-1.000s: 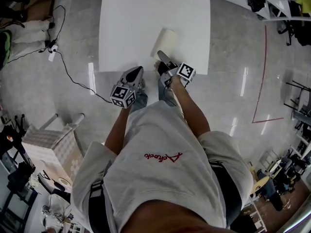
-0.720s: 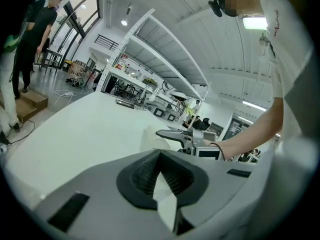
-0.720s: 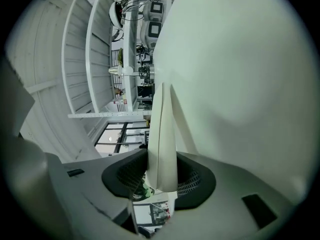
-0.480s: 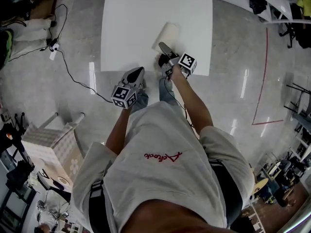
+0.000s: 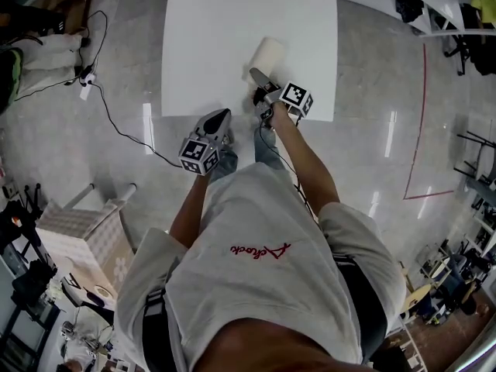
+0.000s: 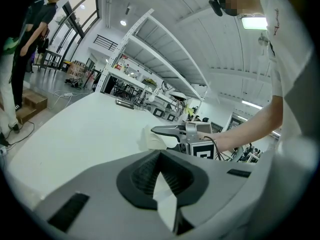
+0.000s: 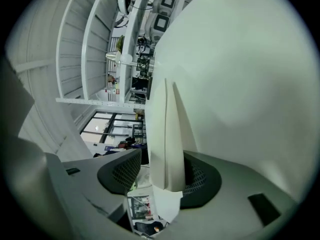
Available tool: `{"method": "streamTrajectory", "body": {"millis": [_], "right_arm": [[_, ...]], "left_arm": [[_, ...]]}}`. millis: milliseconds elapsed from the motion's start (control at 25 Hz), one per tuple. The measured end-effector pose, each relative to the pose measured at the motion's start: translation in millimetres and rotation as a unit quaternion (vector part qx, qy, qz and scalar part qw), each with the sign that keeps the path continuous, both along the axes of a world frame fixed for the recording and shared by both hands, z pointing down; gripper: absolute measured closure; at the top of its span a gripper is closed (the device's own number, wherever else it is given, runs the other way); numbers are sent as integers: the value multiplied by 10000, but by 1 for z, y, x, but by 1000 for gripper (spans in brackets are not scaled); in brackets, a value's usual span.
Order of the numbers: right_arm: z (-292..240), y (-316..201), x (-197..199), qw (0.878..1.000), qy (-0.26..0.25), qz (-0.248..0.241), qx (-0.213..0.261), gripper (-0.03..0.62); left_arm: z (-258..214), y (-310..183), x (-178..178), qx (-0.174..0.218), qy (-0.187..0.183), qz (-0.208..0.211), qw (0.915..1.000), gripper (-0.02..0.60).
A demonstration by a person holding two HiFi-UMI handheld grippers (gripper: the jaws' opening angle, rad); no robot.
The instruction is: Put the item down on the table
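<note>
On white bench (image 5: 232, 22), flat cream item (image 5: 267, 53) seems down; right gripper (image 5: 256, 76) jaws just opening around it, retreat pending; left gripper (image 5: 219, 117) jaws shut, empty.

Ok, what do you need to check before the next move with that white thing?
1. White item over the table, inside its edges: ok.
2. Item resting flat on the table: cannot tell.
3. Right gripper letting go: its jaws have just been opening, the item is between them, and a gap shows on one side: ok.
4. Left gripper apart from the item, at the table's near edge: ok.
5. Bare table around the item: ok.
</note>
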State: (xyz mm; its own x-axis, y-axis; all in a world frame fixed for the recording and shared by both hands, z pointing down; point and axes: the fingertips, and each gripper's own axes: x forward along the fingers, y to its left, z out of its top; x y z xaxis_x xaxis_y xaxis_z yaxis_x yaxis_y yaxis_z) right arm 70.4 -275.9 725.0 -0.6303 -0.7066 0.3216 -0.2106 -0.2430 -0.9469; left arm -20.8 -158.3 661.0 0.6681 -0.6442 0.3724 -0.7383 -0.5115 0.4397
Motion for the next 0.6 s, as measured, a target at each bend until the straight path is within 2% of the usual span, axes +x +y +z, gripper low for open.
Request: {"method": "streamTrajectory", "body": {"millis": [320,440,600], "right_arm": [[-1,1,9,9937,1048,-379,140,355],[-1,1,15,9909,1280,-379,147,350],[-3,0,17,9767,2009,-622,437,324]], "left_arm": [[1,1,1,-27,26,34,10000,566],[1,1,2,-35,34,48,10000,566],[2,2,2,-49,32,61,10000,566]]}}
